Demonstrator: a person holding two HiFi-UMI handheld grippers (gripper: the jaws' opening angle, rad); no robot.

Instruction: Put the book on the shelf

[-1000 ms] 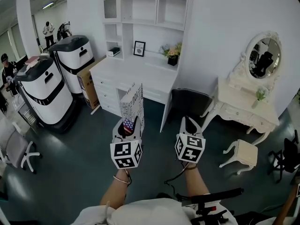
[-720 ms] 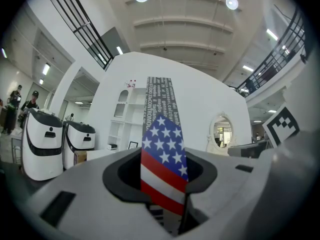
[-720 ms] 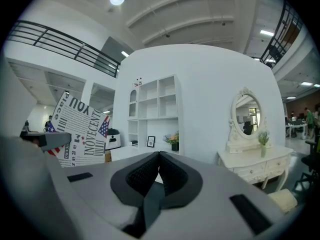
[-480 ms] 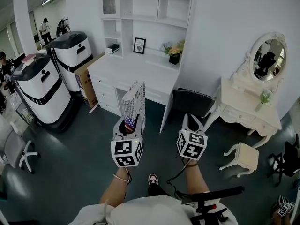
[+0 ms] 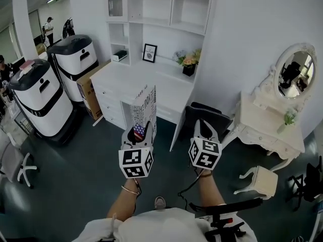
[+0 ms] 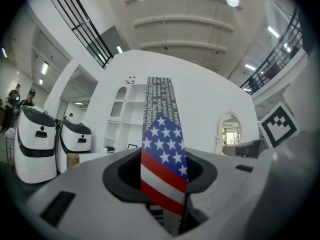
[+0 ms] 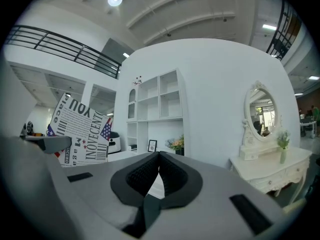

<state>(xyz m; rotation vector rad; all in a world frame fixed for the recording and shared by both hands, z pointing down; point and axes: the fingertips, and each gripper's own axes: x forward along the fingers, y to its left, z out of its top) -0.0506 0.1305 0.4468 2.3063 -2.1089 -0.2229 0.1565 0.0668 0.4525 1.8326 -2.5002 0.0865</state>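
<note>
1. My left tongs (image 5: 137, 136) clamp the book (image 5: 144, 109) upright by its lower end.
2. Beside them, my right tongs (image 5: 204, 131) are clenched on nothing.
3. Farther off stands the white counter (image 5: 151, 79), with the shelf (image 5: 151, 21) above it, well apart from the book.

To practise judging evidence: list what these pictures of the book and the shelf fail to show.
- Head view: the shelf unit's top is cut off by the upper edge.
- Head view: the framed picture's print is too small to read.
- Left gripper view: the book's lower end sits hidden inside the left gripper.
</note>
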